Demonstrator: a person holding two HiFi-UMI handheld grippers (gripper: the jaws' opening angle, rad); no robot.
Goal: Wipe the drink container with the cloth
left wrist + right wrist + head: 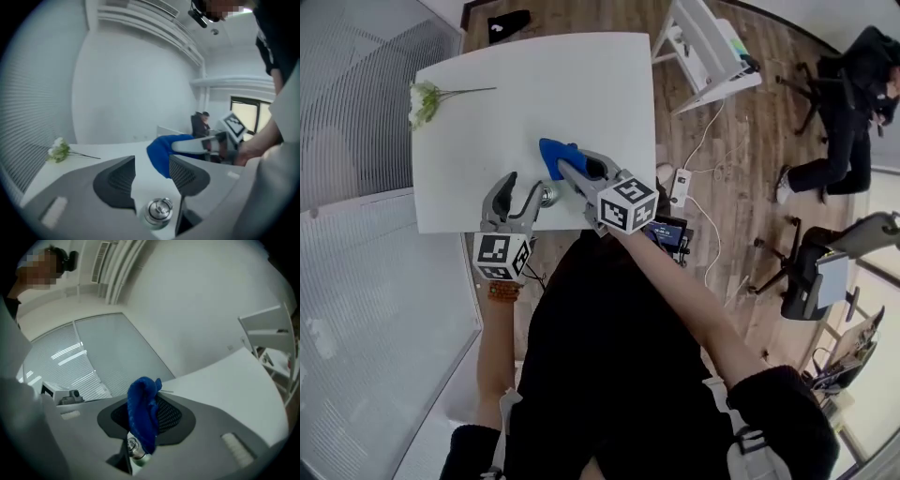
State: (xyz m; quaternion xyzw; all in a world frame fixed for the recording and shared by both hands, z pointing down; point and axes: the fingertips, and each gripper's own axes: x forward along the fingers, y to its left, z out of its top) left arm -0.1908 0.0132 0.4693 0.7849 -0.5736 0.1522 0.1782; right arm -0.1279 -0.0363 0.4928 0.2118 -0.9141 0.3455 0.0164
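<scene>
Wooden flooring surrounded a white table [581,84], and a sprig of flowers [422,101] lay near the table's far left corner. Over the table's near edge, the left gripper [152,158] had its jaws partly apart, with a strip of white tabletop showing between the dark pads. Low in that gap, close to the jaw bases, sat the drink container [159,211], of which only a small round metal cap with a ring showed. The cap nearly filled the narrow end of the gap, but whether the jaws actually pressed on the container could not be made out. The cap end pointed up toward the camera on the left gripper, and the body under it was out of sight. The right gripper [144,401], also over the table's near edge, had its jaws closed on the blue cloth [143,420]. The cloth was pinched in a fold. It stuck out past the jaw tips toward the table's middle, and its lower end showed next to the cap in the right gripper view.
</scene>
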